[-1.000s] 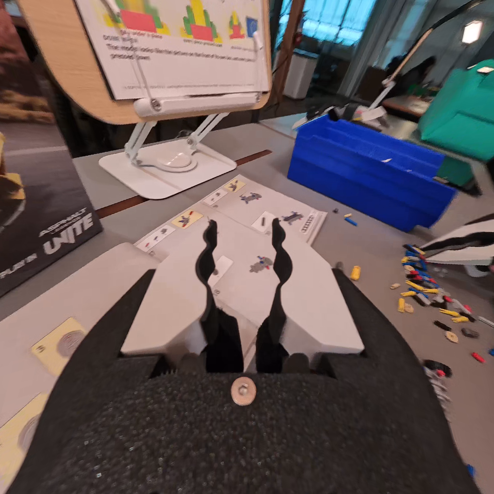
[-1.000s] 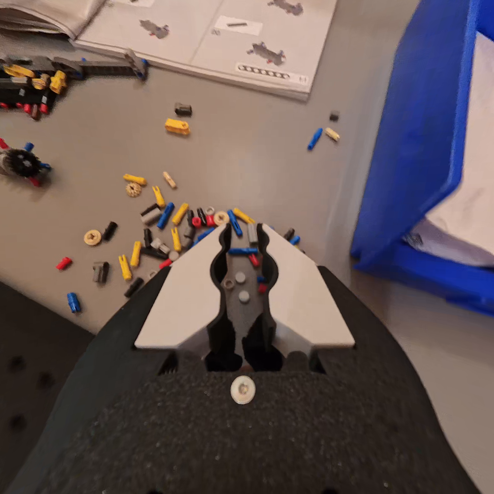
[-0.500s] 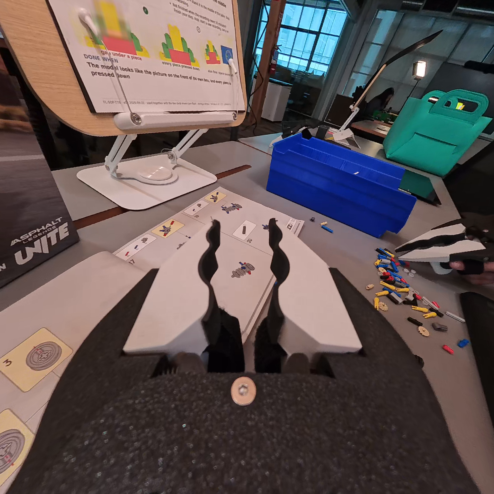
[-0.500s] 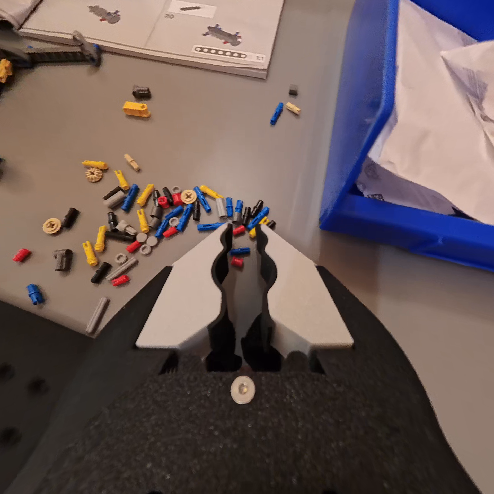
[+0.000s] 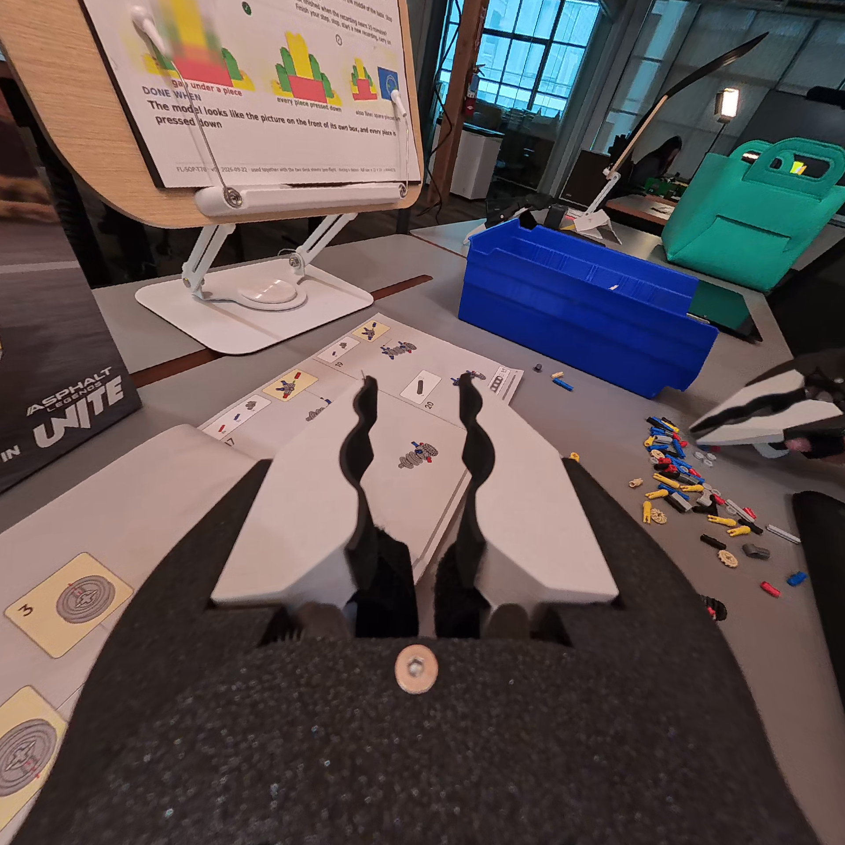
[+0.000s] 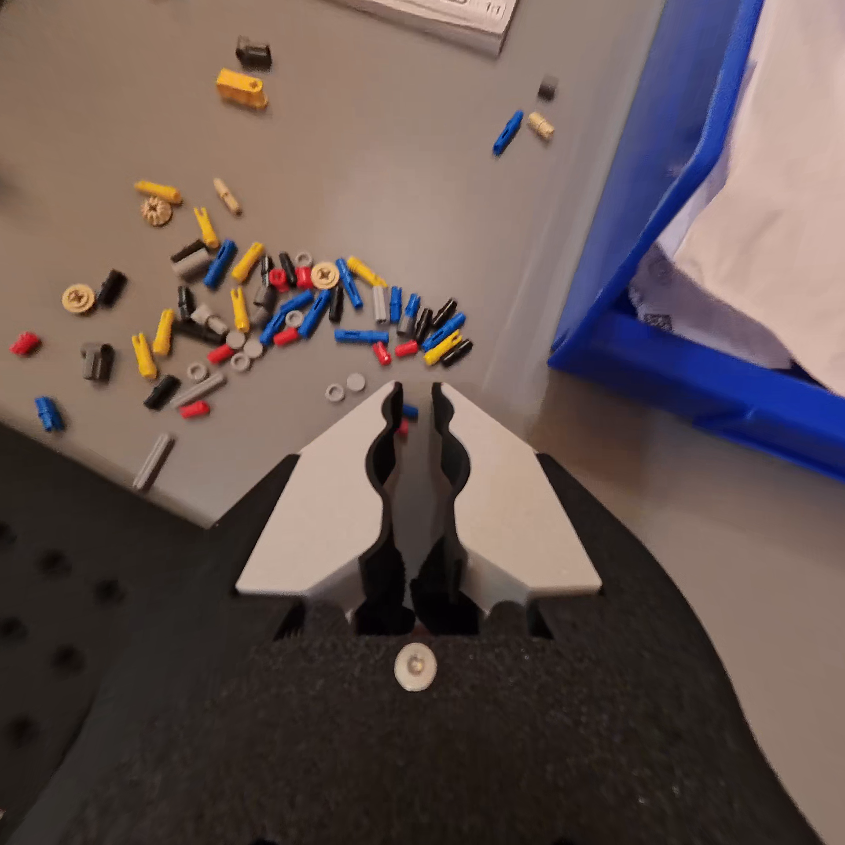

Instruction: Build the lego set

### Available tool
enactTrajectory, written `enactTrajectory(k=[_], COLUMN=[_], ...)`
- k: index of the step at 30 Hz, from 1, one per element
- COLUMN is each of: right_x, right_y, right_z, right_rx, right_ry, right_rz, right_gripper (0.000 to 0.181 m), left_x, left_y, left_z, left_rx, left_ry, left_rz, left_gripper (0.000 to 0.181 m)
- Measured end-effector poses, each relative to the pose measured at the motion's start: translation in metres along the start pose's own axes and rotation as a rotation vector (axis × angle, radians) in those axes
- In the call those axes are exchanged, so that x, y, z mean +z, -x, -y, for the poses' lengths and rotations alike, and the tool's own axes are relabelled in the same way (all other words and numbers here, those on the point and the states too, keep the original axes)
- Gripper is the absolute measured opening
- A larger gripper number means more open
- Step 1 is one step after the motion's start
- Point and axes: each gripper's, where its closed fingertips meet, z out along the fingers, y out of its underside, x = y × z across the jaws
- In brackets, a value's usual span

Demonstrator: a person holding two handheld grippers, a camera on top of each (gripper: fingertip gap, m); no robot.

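Several small loose lego pins and bushes (image 6: 292, 315) in blue, yellow, red, black and grey lie scattered on the grey table; they also show in the left wrist view (image 5: 686, 484). My right gripper (image 6: 416, 388) hovers low at the pile's near edge, its jaws a narrow gap apart and empty. A blue pin (image 6: 410, 410) and a red piece lie on the table between its fingers. My left gripper (image 5: 417, 383) is open and empty above the open instruction booklet (image 5: 398, 361). The right gripper also shows there at the far right (image 5: 699, 432).
A blue bin (image 5: 580, 302) holding white paper (image 6: 768, 228) stands right of the pile. A white book stand (image 5: 256, 292) with a sheet is at the back, a dark set box (image 5: 59, 366) at left. A black mat (image 6: 68, 594) lies near the pile. Some 35 centimetres of space lies between my two pairs of fingers.
My right gripper's jaws have narrowed and it has drawn back to the pile's near edge. My left gripper has shifted a little over the booklet, still open.
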Motion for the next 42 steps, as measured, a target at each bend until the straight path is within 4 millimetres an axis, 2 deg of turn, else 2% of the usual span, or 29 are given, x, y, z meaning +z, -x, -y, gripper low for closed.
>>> enactTrajectory(k=[4,6,8,11,15,19,22,26,35,40,42], right_x=[0.001,-0.002,-0.011,-0.037,-0.063,-0.081,-0.08,-0.072,-0.059,-0.054,-0.052], right_y=[0.009,0.006,-0.001,-0.008,0.006,0.01,0.005,-0.007,-0.02,-0.022,-0.021], right_z=[-0.003,-0.005,-0.008,-0.018,-0.051,-0.08,-0.09,-0.083,-0.067,-0.068,-0.066], right_rx=[0.042,0.034,0.039,0.06,0.048,0.114,0.108,0.116,0.062,0.022,0.023], right_ry=[-0.025,-0.032,-0.035,-0.062,-0.087,-0.134,-0.123,-0.131,-0.105,-0.076,-0.081], right_rz=[0.046,0.024,0.002,0.019,0.136,0.129,0.026,-0.036,0.027,0.053,0.051], right_gripper=[0.014,0.014,0.014,0.018,0.018,0.021,0.02,0.017,0.015,0.0,0.0], left_x=[0.003,0.004,0.005,0.005,0.006,0.009,0.011,0.013,0.012,0.011,0.011], left_y=[-0.004,-0.005,-0.005,-0.007,-0.012,-0.016,-0.018,-0.021,-0.019,-0.017,-0.017], left_z=[-0.003,-0.006,-0.009,-0.008,-0.008,-0.014,-0.017,-0.023,-0.024,-0.024,-0.023], left_rx=[0.003,0.01,0.023,0.033,0.041,0.056,0.064,0.065,0.081,0.08,0.079], left_ry=[0.011,0.022,0.033,0.034,0.035,0.057,0.067,0.081,0.088,0.088,0.083], left_rz=[-0.011,-0.011,-0.006,-0.007,-0.018,-0.025,-0.024,-0.028,-0.019,-0.015,-0.014], left_gripper=[0.034,0.034,0.034,0.034,0.034,0.034,0.034,0.034,0.034,0.034,0.034])
